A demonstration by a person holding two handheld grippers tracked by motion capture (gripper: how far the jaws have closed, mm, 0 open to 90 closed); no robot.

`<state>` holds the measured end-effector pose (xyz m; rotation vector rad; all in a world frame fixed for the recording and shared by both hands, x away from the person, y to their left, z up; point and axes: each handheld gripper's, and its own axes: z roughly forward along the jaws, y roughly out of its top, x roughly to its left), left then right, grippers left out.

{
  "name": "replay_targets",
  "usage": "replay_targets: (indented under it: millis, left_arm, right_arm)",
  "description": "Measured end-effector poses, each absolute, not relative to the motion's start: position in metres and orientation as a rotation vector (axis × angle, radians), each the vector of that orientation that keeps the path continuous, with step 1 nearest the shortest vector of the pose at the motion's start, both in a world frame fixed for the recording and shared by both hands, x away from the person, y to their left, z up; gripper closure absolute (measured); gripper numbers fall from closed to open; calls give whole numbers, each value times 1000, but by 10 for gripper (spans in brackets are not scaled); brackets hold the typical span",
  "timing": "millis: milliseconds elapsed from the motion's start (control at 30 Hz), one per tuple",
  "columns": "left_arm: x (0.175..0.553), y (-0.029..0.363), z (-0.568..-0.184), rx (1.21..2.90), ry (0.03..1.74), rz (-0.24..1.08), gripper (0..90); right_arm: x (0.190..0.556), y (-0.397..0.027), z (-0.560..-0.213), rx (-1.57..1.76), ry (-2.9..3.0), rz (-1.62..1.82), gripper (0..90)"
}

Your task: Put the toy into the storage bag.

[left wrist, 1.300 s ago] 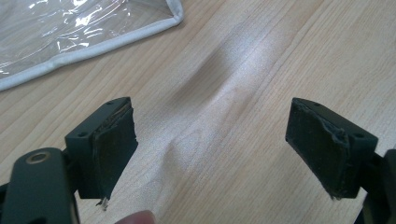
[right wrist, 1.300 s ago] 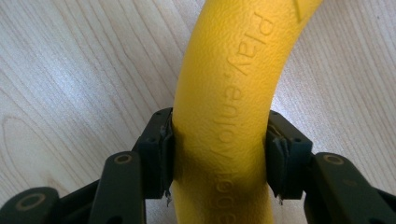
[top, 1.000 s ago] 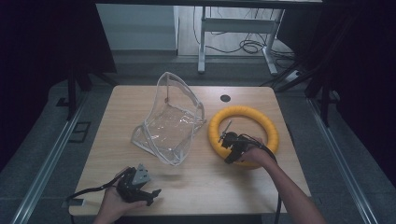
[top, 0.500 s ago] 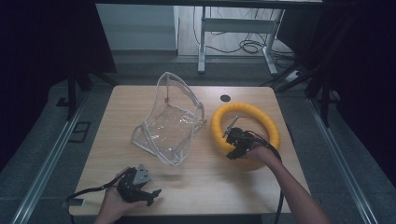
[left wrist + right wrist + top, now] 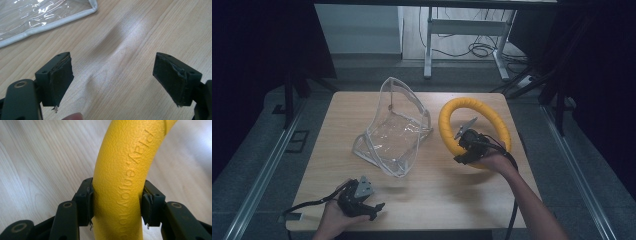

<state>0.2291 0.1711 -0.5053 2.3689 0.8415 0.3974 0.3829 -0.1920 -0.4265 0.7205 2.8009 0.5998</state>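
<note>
1. The right tool [image 5: 117,202] squeezes the yellow ring [image 5: 125,170] tight, lifting its near side off the table [image 5: 432,200].
2. The left tool [image 5: 112,82] is wide open, holding nothing, near the clear bag [image 5: 37,17].

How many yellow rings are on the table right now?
1. The yellow ring is at the table's right side, clamped in the right claw, beside the clear bag.

A clear plastic bag [image 5: 394,131] with white edging stands open on the wooden table [image 5: 432,190], left of the table's middle. A small dark round mark [image 5: 453,101] lies near the table's far edge, beyond the bag. Behind the table, a white frame [image 5: 464,30] stands on the floor among cables [image 5: 477,49].
</note>
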Motion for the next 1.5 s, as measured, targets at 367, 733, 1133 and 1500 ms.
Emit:
replay_targets:
  millis: [367, 733, 1133, 1500]
  left_arm:
    - [229, 170, -507, 2372, 842, 395, 162]
    - [229, 170, -507, 2374, 842, 397, 162]
    - [230, 170, -507, 2377, 841, 398, 162]
    - [230, 170, -507, 2378, 838, 400, 162]
  right_arm:
    - [374, -193, -404, 716, 2710, 730, 513]
    - [372, -197, -392, 726, 2663, 824, 513]
    - [366, -197, -372, 694, 2561, 959, 512]
    - [356, -193, -351, 656, 2466, 1093, 511]
